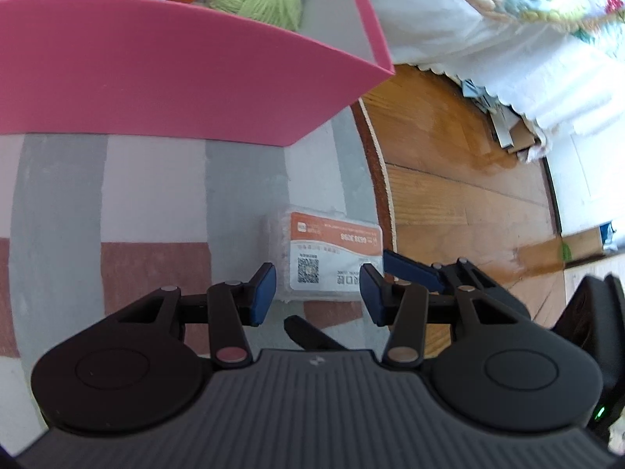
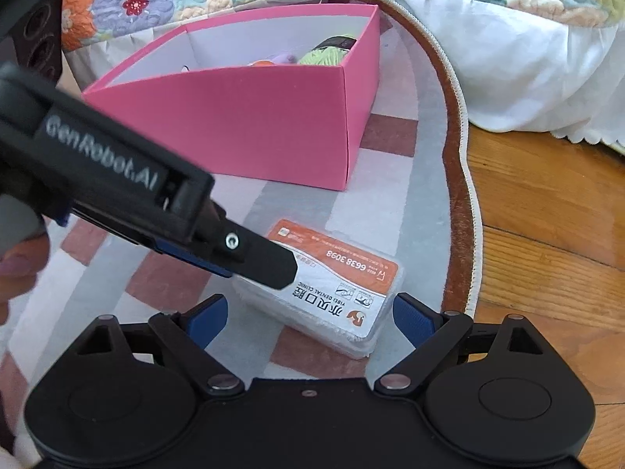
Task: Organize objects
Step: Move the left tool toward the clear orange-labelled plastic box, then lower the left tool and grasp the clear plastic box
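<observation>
Evidently the clear plastic box with the orange dental-clinic label (image 2: 332,287) lies flat on the striped rug (image 2: 250,211), just in front of the pink box (image 2: 242,125). It looks light, rigid and smooth, so it may slip; gripping across its short sides seems safest. Its long axis runs diagonally toward the wooden floor (image 2: 547,203). The left gripper (image 1: 317,293) stands partly spread around one end without pressing, and the right gripper (image 2: 310,318) is spread wide.

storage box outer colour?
Pink outside, white inside; the storage box shows best in the right wrist view.
</observation>
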`<state>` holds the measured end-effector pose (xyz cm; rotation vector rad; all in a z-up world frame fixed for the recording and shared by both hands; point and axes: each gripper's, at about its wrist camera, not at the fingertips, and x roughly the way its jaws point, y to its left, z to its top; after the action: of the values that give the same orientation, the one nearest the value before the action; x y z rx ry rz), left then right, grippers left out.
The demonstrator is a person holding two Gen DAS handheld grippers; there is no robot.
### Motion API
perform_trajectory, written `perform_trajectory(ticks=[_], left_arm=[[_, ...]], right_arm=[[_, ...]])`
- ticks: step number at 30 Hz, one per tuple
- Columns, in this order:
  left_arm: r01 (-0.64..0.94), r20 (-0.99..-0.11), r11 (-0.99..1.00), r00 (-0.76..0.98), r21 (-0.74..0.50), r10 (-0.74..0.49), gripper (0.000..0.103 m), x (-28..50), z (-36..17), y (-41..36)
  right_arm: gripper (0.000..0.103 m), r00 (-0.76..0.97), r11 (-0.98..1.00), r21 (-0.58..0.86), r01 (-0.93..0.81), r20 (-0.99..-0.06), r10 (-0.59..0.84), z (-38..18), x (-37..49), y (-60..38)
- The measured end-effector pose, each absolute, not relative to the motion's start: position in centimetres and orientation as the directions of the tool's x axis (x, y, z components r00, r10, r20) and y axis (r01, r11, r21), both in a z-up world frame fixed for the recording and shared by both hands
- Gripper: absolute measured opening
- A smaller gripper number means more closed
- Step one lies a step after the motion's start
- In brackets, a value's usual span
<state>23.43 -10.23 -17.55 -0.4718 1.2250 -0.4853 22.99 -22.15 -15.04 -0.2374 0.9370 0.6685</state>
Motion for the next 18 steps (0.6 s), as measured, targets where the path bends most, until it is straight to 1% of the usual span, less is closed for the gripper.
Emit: perform_trajectory(ticks=[4, 7, 10, 18], left_arm=[[0.105, -0.797, 0.848, 0.297, -0.52, -0.526, 0.047, 23.3, -18.4, -10.9], [0.091, -0.772, 0.823, 0.303, -0.56, -0.559, 0.049, 23.3, -19.1, -10.7], [0.088, -0.761, 0.814, 0.311, -0.574, -0.57, 0.05, 23.3, -19.4, -10.9], [0.091, -0.752, 0.813, 0.333, -0.575, -0.569, 0.051, 23.2, -19.5, -11.0]], right_arm=[[0.094, 0.448, 0.81, 0.076, -0.582, -0.801, 0.397, -16.0, 23.1, -21.7], [0.094, 0.437, 0.834, 0.118, -0.539, -0.808, 0.396, -16.7, 23.6, -21.7], [0.094, 0.455, 0.826, 0.067, -0.559, -0.808, 0.374, -16.9, 23.2, -21.2], [0.095, 0.483, 0.837, 0.081, -0.541, -0.785, 0.388, -17.2, 23.3, -21.2]])
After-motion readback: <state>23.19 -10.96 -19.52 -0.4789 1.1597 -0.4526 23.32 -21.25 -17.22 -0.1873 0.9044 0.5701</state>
